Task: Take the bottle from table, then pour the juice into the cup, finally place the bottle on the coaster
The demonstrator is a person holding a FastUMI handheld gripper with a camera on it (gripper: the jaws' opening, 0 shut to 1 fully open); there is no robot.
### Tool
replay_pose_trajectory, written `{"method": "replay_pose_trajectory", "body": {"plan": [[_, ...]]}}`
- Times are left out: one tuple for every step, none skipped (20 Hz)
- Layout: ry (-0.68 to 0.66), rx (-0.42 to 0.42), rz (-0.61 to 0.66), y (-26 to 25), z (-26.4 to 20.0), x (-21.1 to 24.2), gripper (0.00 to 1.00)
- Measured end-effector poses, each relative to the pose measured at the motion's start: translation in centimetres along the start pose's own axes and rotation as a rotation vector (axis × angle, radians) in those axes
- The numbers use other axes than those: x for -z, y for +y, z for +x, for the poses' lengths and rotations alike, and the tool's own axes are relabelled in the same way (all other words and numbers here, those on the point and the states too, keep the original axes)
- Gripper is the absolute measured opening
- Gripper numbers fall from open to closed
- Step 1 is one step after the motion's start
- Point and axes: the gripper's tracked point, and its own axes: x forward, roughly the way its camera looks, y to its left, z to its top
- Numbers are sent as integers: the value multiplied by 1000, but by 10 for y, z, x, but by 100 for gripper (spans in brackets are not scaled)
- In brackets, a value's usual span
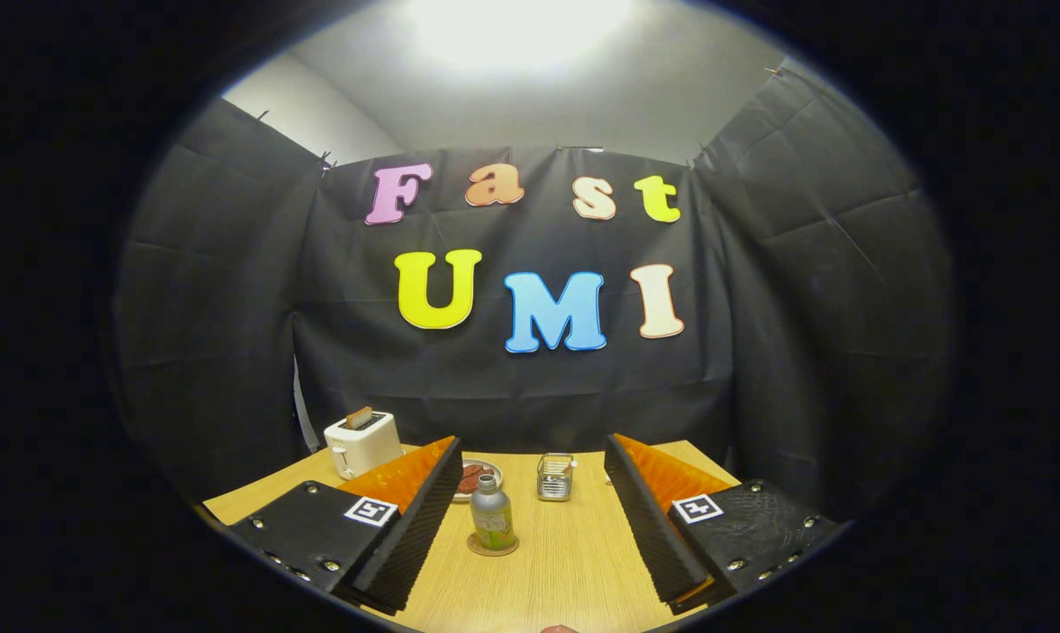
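Since the bottle (491, 513) already stands upright on the coaster (493, 545), between and just beyond the fingers, the tool (534, 519) hangs wide open, empty; the cup (555, 476) sits farther back on the surface (565, 563).

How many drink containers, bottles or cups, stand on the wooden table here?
2. A small green-labelled bottle with a metal cap stands on a round coaster between the open gripper's fingers. A clear glass cup stands beyond it. The fingers may hide others.
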Motion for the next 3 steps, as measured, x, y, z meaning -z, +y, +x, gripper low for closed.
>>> {"method": "replay_pose_trajectory", "body": {"plan": [[-4,-2,-6,0,1,-2,98],[-11,1,-11,-1,3,-4,98],[-12,2,-12,-2,4,-6,98]]}}
